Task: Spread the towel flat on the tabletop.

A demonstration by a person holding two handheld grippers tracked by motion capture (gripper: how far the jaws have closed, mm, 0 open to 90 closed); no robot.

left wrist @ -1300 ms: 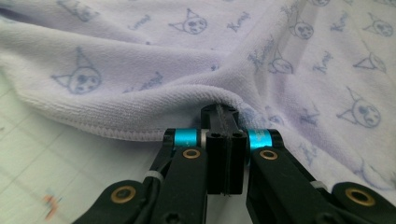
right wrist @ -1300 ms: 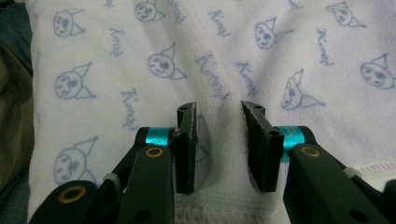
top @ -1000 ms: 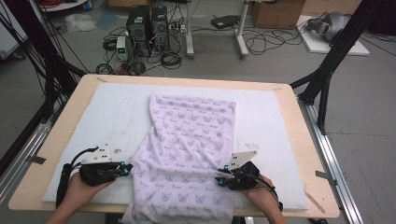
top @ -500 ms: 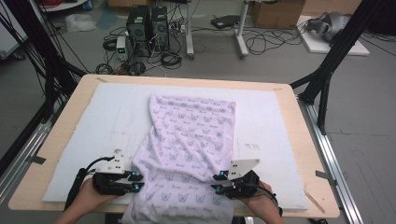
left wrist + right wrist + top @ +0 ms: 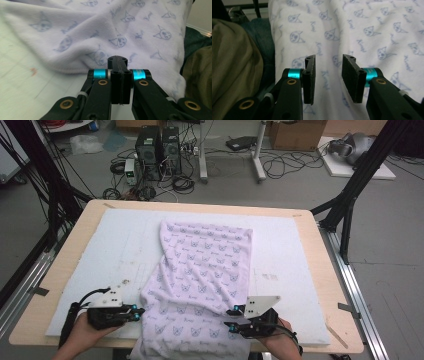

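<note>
Slippage loomed: left hand-held gripper (image 5: 117, 65) sat pinched empty beside the lilac cat-print fleece blanket (image 5: 205, 270) — right hand-held gripper (image 5: 327, 72) gaped wide.

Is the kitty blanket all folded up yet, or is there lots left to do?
Not yet. The blanket is spread on the white mat, rumpled, its near end hanging over the table edge. The left gripper is shut beside its edge; the right gripper is open over the cloth. No fold shows, so nearly everything remains.
</note>
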